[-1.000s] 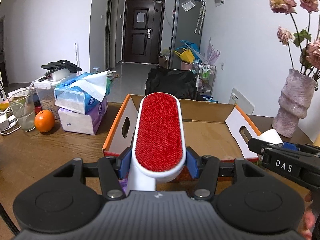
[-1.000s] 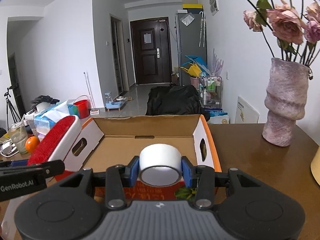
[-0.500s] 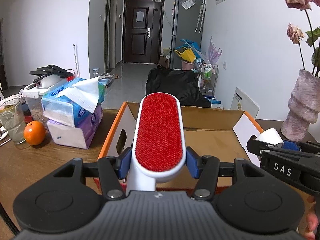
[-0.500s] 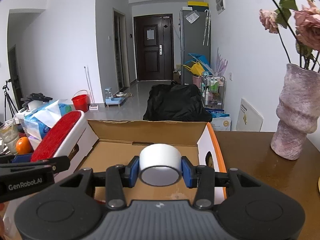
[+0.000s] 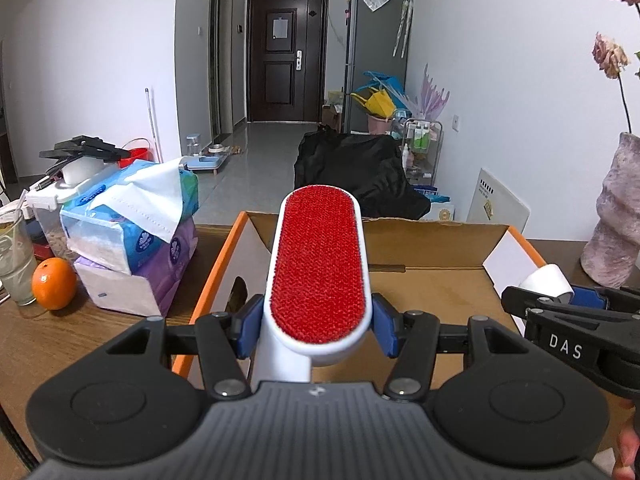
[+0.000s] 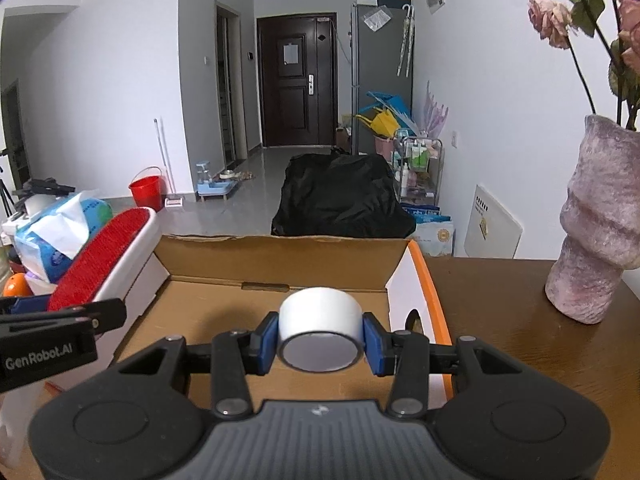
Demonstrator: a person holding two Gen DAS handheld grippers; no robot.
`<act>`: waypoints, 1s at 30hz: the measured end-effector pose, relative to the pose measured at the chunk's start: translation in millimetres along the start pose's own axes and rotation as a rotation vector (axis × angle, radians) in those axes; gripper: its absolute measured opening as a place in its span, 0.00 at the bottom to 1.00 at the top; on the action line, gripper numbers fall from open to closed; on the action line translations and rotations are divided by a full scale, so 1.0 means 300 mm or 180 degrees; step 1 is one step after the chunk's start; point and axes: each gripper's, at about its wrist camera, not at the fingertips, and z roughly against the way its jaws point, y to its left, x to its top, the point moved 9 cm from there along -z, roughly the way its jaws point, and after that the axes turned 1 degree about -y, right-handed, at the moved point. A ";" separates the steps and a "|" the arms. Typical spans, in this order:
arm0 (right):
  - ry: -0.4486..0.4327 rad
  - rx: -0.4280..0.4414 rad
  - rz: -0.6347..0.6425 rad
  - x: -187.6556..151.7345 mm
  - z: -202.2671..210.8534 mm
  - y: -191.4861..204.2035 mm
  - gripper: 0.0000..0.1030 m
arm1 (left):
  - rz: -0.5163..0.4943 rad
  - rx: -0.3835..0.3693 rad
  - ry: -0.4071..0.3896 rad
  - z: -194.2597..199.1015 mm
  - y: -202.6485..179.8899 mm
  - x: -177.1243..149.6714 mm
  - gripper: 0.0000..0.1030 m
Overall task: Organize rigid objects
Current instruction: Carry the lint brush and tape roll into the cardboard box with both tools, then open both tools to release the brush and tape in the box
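Note:
My left gripper (image 5: 318, 330) is shut on a white lint brush with a red pad (image 5: 320, 264), held over the near left part of the open cardboard box (image 5: 432, 236). My right gripper (image 6: 320, 338) is shut on a white tape roll (image 6: 320, 322), held over the box floor (image 6: 208, 312) near its right wall. The brush also shows in the right wrist view (image 6: 100, 260), at the box's left side. The right gripper with the roll shows in the left wrist view (image 5: 560, 300), at the right.
Stacked tissue packs (image 5: 132, 240), an orange (image 5: 54, 284) and a glass (image 5: 14, 264) stand left of the box on the wooden table (image 5: 60, 344). A pink vase with dried flowers (image 6: 600, 232) stands to the right. A black bag (image 6: 344, 200) lies behind the box.
Both grippers have moved forward over the box with their objects still held. The box interior now fills more of both views.

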 end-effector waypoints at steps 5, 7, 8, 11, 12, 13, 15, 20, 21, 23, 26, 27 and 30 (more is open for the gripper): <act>0.0107 -0.0034 0.0009 -0.008 -0.043 -0.008 0.41 | 0.0009 0.0039 0.0099 -0.046 0.007 -0.008 0.55; 0.0140 -0.0050 0.0013 -0.016 -0.056 -0.008 0.41 | 0.0012 0.0058 0.0126 -0.062 0.014 -0.013 0.55; 0.0152 -0.0057 0.0011 -0.019 -0.061 -0.009 0.41 | 0.0015 0.0069 0.0139 -0.069 0.018 -0.015 0.55; 0.0178 -0.0075 0.0013 -0.030 -0.072 -0.007 0.41 | 0.0033 0.0091 0.0182 -0.083 0.029 -0.020 0.55; 0.0185 -0.0074 0.0014 -0.033 -0.074 -0.006 0.41 | 0.0041 0.0090 0.0191 -0.086 0.032 -0.021 0.55; 0.0188 -0.0073 0.0018 -0.033 -0.075 -0.005 0.41 | 0.0044 0.0092 0.0198 -0.087 0.033 -0.022 0.55; 0.0190 -0.0073 0.0026 -0.033 -0.080 -0.003 0.41 | 0.0040 0.0086 0.0197 -0.089 0.034 -0.021 0.55; 0.0210 -0.0082 0.0074 -0.026 -0.079 -0.009 0.60 | 0.0030 0.0067 0.0223 -0.071 0.035 -0.017 0.71; 0.0212 -0.0105 0.0064 -0.024 -0.080 -0.011 0.71 | 0.0037 0.0083 0.0192 -0.056 0.037 -0.009 0.85; 0.0170 -0.0147 0.0039 -0.017 -0.073 -0.022 0.96 | 0.0066 0.0138 -0.0006 -0.001 0.055 0.026 1.00; 0.0178 -0.0153 0.0015 -0.012 -0.069 -0.031 0.97 | 0.0090 0.0107 -0.0144 0.052 0.063 0.050 1.00; 0.0192 -0.0146 0.0005 -0.012 -0.070 -0.035 0.97 | 0.0107 0.0113 -0.0159 0.059 0.067 0.053 1.00; 0.0201 -0.0139 0.0007 -0.013 -0.070 -0.038 0.97 | 0.0116 0.0115 -0.0134 0.063 0.071 0.059 1.00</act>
